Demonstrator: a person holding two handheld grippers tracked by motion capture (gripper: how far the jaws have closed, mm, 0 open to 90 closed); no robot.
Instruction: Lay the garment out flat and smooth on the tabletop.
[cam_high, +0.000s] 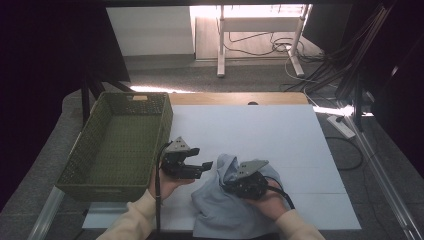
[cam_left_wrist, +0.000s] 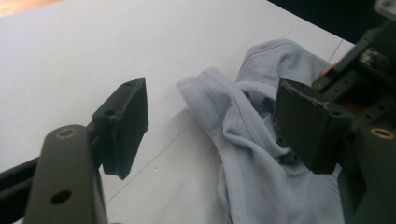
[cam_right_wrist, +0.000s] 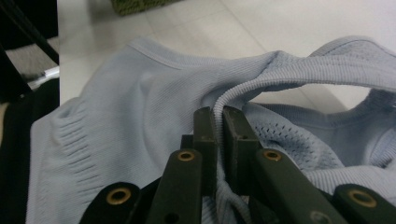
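— While the right gripper (cam_right_wrist: 218, 116) has its jaws clenched, what sits between them?

— A ribbed hem of the pale blue garment (cam_right_wrist: 140, 107), pinched tight; the rest of the cloth spreads out around the jaws.

— And the left gripper (cam_left_wrist: 210, 121)?

— Jaws released, wide apart, nothing held. The garment (cam_left_wrist: 261, 154) lies just ahead of them, crumpled toward the far-side jaw, on the white table (cam_left_wrist: 93, 46).

— Farther out?

— From above, the garment (cam_high: 220, 205) lies near the table's near edge, with a green basket (cam_high: 117, 145) at the left.
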